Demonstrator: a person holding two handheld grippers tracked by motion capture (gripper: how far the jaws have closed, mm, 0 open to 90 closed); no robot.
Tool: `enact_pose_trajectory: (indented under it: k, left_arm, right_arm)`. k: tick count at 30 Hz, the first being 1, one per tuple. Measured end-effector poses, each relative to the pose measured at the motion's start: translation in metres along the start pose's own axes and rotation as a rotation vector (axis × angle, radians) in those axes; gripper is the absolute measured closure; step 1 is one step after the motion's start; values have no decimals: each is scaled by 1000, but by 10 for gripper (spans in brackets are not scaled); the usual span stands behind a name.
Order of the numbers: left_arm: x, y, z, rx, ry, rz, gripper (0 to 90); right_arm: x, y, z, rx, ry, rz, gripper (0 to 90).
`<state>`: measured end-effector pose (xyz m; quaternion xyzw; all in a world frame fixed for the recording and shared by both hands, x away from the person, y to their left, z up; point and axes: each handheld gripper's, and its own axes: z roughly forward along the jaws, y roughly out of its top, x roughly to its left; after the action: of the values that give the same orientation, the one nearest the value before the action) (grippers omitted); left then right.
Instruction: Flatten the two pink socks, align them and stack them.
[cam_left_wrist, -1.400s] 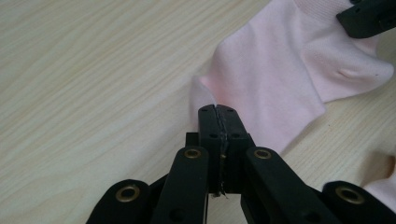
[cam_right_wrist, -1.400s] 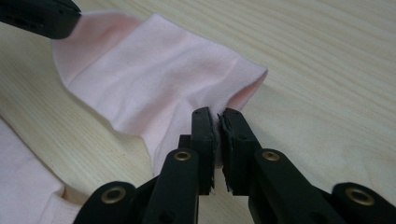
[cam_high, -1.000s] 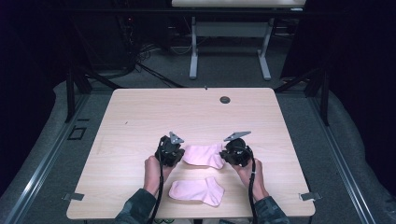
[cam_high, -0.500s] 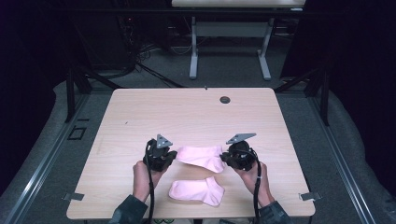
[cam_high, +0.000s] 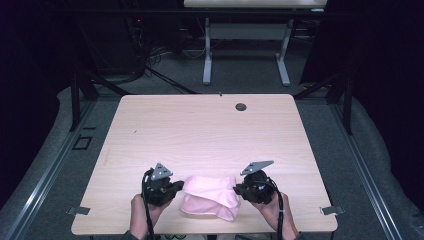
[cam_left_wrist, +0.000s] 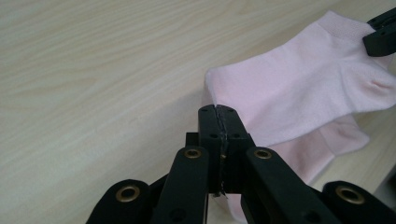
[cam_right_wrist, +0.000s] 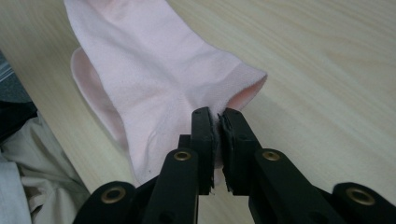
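Observation:
Two pink ankle socks lie near the table's front edge. The upper sock (cam_high: 212, 189) is stretched between both grippers and hangs over the lower sock (cam_high: 212, 209), covering most of it. My left gripper (cam_high: 181, 189) is shut on the upper sock's left end (cam_left_wrist: 299, 84), its jaws (cam_left_wrist: 217, 112) pinching the edge. My right gripper (cam_high: 237, 190) is shut on the sock's cuff end (cam_right_wrist: 154, 79), with fabric between the jaws (cam_right_wrist: 218, 116). The lower sock peeks out beneath (cam_left_wrist: 331, 144) (cam_right_wrist: 88, 88). The right gripper's tip (cam_left_wrist: 380, 35) shows in the left gripper view.
The wooden table (cam_high: 200, 135) has a round cable hole (cam_high: 241, 106) at its far side. The person's hands (cam_high: 142, 215) come in over the front edge. Another table's legs (cam_high: 207, 55) stand on the floor beyond.
Both grippers have moved toward the front edge with the upper sock held between them. That sock now lies over the lower one instead of behind it.

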<state>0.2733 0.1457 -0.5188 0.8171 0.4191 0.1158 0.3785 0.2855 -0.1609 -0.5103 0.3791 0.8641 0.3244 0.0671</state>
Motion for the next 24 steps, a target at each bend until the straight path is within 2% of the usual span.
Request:
enact_pose_trajectory:
  k: [8,12,14,16,17,19,20,22,24]
  left_arm:
    - [-4,-29,8,54,8,9,900]
    - [-4,-33,11,66,13,13,900]
    - [-5,-34,13,76,11,20,899]
    - [-7,-35,14,91,17,28,890]
    - [-7,-34,13,98,27,28,856]
    - [-7,-34,10,94,59,12,640]
    - [-7,-32,5,75,69,8,580]
    - [-7,-29,-3,44,92,8,543]
    - [-9,-25,-7,26,100,18,544]
  right_arm:
    - [7,-22,20,37,46,18,838]
    - [7,-29,24,52,48,15,836]
    - [7,-32,26,50,40,21,833]
    - [8,-34,28,59,23,3,815]
    - [9,-36,28,62,8,3,793]
    - [8,-37,26,64,-28,-1,738]
    - [7,-38,25,60,-44,0,706]
    - [3,-38,17,32,-69,16,638]
    - [2,-37,12,-3,-82,23,623]
